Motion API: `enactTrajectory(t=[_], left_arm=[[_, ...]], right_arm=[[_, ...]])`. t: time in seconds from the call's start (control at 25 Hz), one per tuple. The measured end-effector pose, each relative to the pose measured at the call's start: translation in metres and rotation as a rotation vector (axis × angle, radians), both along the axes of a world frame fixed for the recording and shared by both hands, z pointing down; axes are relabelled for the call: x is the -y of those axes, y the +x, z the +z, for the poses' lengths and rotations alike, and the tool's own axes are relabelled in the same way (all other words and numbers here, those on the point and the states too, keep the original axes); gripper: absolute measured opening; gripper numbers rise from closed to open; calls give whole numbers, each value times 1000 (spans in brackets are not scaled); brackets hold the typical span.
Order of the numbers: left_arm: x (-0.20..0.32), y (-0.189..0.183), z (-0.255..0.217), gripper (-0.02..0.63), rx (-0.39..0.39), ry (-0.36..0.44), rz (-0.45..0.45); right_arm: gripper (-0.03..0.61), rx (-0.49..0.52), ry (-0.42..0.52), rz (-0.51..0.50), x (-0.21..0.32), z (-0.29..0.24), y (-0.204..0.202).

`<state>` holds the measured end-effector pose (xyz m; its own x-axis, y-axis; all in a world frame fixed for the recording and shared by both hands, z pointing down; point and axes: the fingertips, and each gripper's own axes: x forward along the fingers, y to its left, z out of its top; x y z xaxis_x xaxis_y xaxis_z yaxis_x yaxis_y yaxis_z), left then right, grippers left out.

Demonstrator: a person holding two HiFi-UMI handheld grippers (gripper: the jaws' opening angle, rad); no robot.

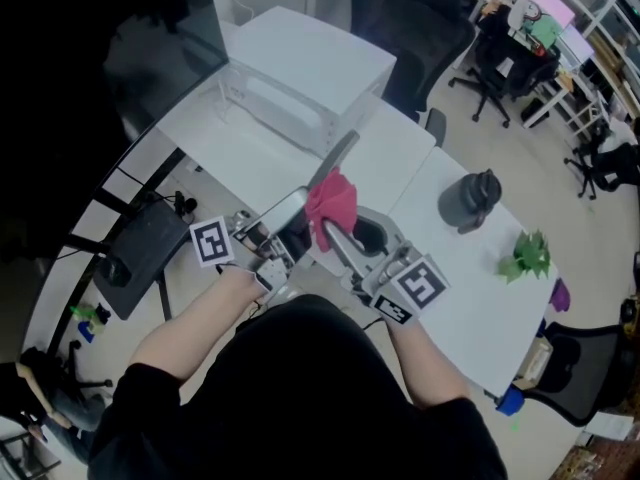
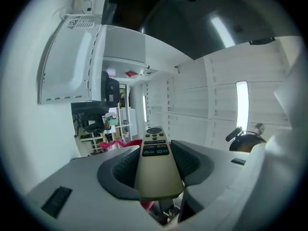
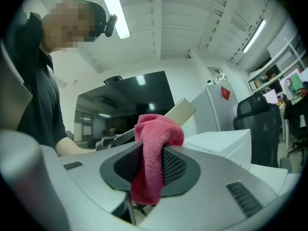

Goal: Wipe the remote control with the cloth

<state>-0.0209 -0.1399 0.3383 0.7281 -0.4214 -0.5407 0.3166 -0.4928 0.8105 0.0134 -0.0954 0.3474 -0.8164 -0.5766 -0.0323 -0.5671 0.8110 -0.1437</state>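
Here the left tongs point(image 2: 155, 166) clamp the remote point(image 2: 155, 148), while the right tongs point(image 3: 151, 166) pinch the cloth point(image 3: 156, 134) against it.

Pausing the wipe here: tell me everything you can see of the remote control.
The remote control is a long, slim, pale beige bar, plastic by its look, with a round pad near the far end and rows of dark buttons, some marked green, below it. The left gripper is shut on its near end, holding it in the air over the white table. The pink cloth, clamped in the right gripper, lies against its middle.
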Motion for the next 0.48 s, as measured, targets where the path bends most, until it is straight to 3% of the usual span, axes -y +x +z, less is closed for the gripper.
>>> enactTrajectory(t=[0.28, 0.48], left_arm=[[-19, 11, 12, 207, 43, 24, 103], [-22, 14, 15, 207, 40, 19, 116]], right_arm=[[103, 41, 70, 135, 32, -29, 48], [103, 64, 98, 169, 36, -43, 65]])
